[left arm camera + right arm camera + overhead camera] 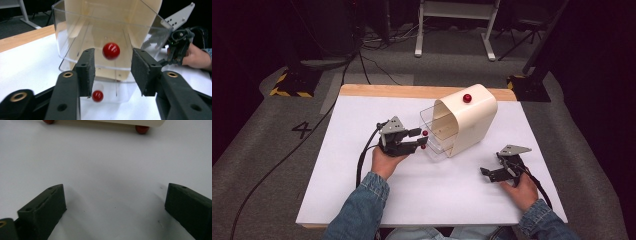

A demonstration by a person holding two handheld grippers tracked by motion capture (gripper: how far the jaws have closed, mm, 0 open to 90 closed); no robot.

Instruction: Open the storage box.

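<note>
A clear plastic drawer [435, 134] is sticking partly out of a cream rounded cabinet [472, 122] lying toward the back of the white worktop [362, 200], its red knob [111, 50] facing the person. The left hand-held gripper [421, 139] is hovering at the drawer's front, its jaws standing apart on either side of the knob without touching it in the left gripper view. The right hand-held gripper [490, 173] is resting low over the worktop near the cabinet's right, jaws spread wide with nothing between them. Another red knob [467, 98] is showing on the cabinet's top.
</note>
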